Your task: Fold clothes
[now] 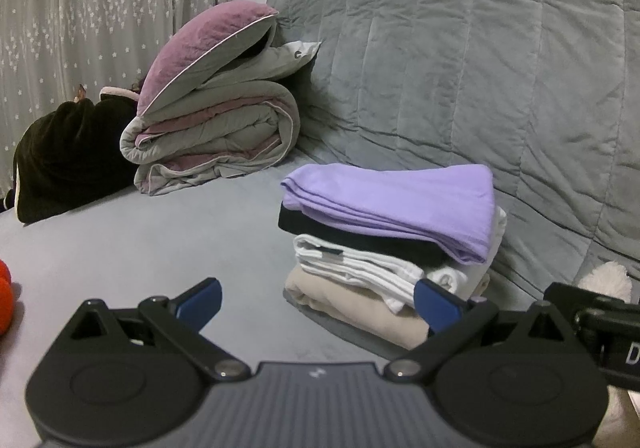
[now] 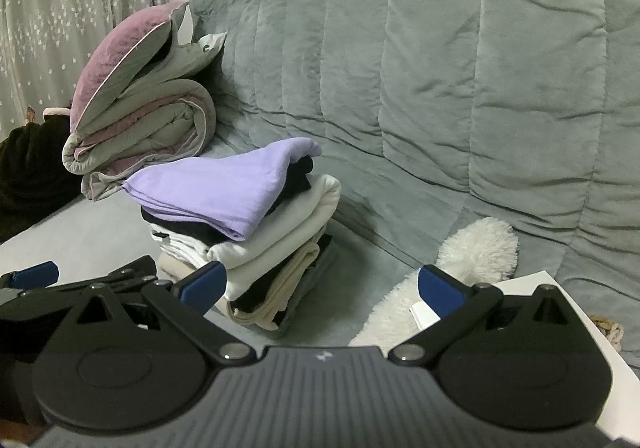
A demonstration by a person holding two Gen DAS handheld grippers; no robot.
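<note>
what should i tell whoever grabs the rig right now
Left gripper: open, empty, low over the bed, facing the stack.
Right gripper: open, empty, beside it.
Folded stack sits on the bed sheet by the grey quilt; lilac top on top, then black, white, beige.
Done: those pieces are folded.
Left: no unfolded garment is visible in either view; look around before continuing.

An orange thing (image 1: 5, 290) left of the left gripper's fingers is cut off by the edge. The white sheet (image 2: 592, 332) beside the right gripper's fingers runs out of frame.
</note>
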